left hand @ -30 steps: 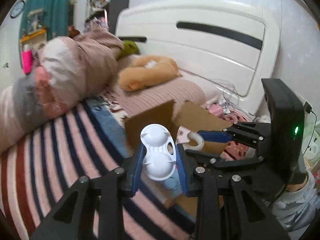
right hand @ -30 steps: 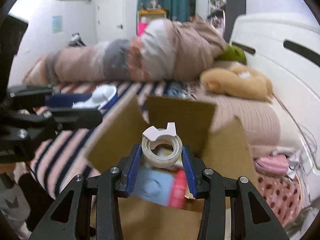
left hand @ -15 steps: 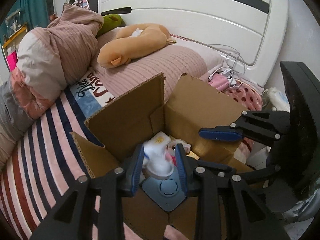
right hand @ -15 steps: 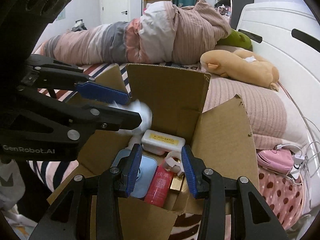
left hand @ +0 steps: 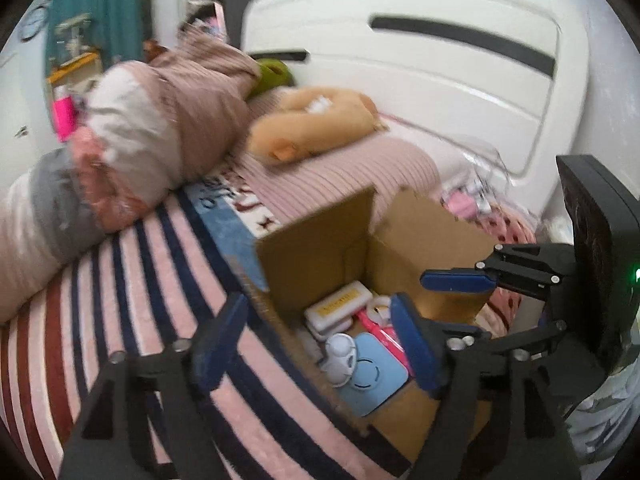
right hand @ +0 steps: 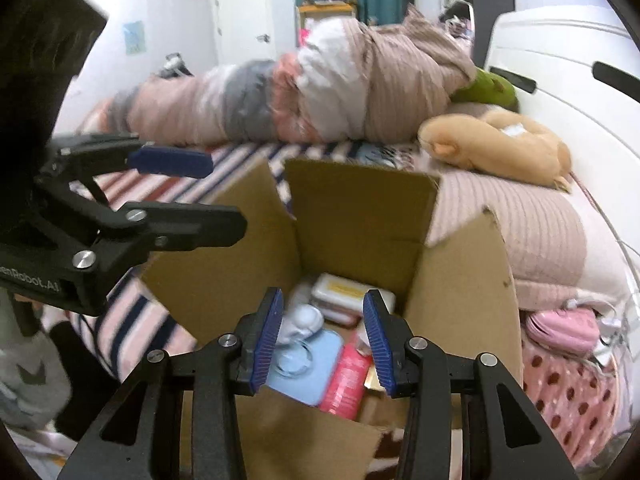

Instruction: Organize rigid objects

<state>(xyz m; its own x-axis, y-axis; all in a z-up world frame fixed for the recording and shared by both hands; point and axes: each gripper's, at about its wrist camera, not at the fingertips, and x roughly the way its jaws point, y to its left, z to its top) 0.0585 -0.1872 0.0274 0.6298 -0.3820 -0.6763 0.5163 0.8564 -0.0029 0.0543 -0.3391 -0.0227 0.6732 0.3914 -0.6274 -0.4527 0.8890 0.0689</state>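
A bed (left hand: 132, 280) with a striped pink, navy and red cover fills the room, with a white headboard (left hand: 440, 72) at the far right and a rolled duvet (right hand: 320, 92) lying across the far side. A tan plush (left hand: 312, 124) rests on a pink ribbed pillow (right hand: 516, 220) near the headboard.

An open cardboard box (left hand: 316, 248) stands on the bed, flaps up. Inside it lie a white case (left hand: 340, 308) with a yellow label at the far end, a light blue pad (left hand: 372, 376) nearer, a white double-domed piece (left hand: 340, 356) on the pad's left edge, and a pink tube (right hand: 348, 372) to the right of the pad. A tape roll (left hand: 378, 308) sits just right of the white case, partly hidden by a finger.

The left hand-held gripper (left hand: 316, 344) hangs above the box's near-left corner, fingers spread wide and holding nothing; the white domed piece lies below and between its fingertips, apart from both pads. The right hand-held gripper (right hand: 322, 336) hangs over the box's near edge, also parted and empty, with the blue pad and pink tube seen through the gap between its fingers. In the right wrist view the left hand-held gripper reaches in from the left, above the box's left flap.
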